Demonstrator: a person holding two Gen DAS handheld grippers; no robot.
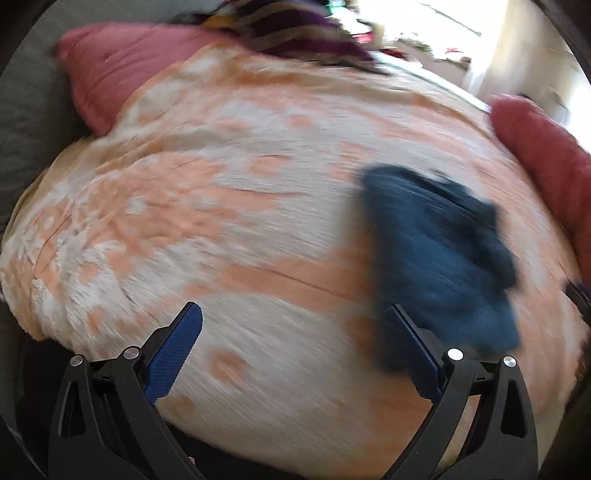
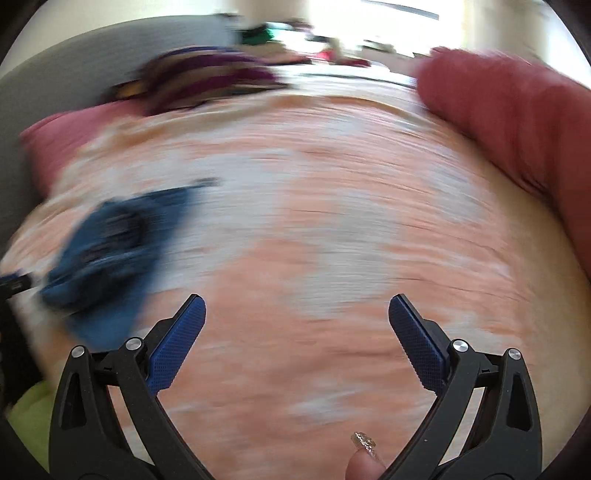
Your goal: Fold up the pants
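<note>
Your left gripper is wide open and holds nothing. Your right gripper is wide open too, and your fingertip peeks in below it. Both hang over the fuzzy orange and white blanket on the bed. The blue pants lie bunched on it. Farther back sit red pillows and a striped cloth.
</note>
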